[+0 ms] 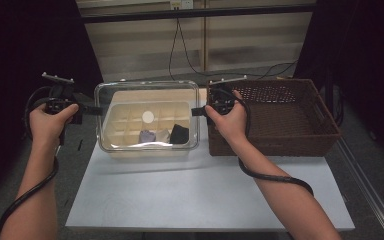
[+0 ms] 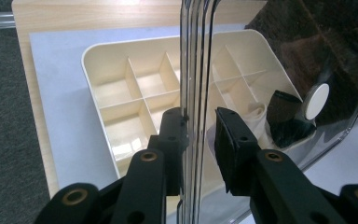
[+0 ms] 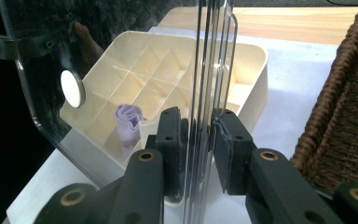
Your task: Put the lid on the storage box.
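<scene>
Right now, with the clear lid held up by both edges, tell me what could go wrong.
1. The clear lid is pinched only at its thin edges by the left hand-held gripper and right hand-held gripper; it may slip.
2. Dropped, it could strike the divided tray and its rolled cloths.
3. Swinging right, it might catch the wicker basket.

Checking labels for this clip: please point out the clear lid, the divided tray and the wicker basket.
clear lid (image 1: 103, 95): high view, its rim at the left corner.
divided tray (image 2: 103, 49): left gripper view, its cream outer wall.
wicker basket (image 1: 280, 140): high view, its near woven wall.
</scene>
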A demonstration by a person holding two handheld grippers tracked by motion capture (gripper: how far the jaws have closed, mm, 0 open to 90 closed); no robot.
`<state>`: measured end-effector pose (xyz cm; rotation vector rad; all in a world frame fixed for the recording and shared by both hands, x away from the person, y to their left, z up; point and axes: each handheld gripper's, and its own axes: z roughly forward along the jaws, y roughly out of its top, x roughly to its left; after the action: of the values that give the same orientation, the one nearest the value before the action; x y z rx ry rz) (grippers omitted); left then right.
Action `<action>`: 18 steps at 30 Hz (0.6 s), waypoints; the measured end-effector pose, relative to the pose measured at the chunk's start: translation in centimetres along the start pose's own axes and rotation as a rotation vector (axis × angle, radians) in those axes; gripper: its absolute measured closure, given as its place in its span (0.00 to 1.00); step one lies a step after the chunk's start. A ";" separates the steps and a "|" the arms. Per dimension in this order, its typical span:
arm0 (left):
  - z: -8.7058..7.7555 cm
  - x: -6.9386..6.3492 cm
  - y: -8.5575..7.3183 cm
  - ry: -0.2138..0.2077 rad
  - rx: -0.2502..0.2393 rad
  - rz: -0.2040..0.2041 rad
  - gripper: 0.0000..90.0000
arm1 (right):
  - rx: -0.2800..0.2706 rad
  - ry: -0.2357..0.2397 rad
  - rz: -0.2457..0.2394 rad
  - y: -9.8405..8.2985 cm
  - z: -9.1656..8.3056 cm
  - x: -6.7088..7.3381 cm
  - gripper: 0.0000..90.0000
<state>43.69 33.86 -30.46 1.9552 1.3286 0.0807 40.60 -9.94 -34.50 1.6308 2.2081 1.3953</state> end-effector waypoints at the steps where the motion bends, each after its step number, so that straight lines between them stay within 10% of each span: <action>1: 0.0 0.1 0.1 -0.003 -0.003 -0.007 0.81 | 0.003 -0.001 0.004 0.1 0.1 0.0 0.81; 18: 0.8 1.9 1.0 0.022 0.007 -0.046 0.81 | 0.026 -0.016 0.015 1.5 2.3 0.0 0.81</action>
<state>45.68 34.83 -31.04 1.9337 1.3890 0.0749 42.90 -8.45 -34.88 1.6638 2.2196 1.3575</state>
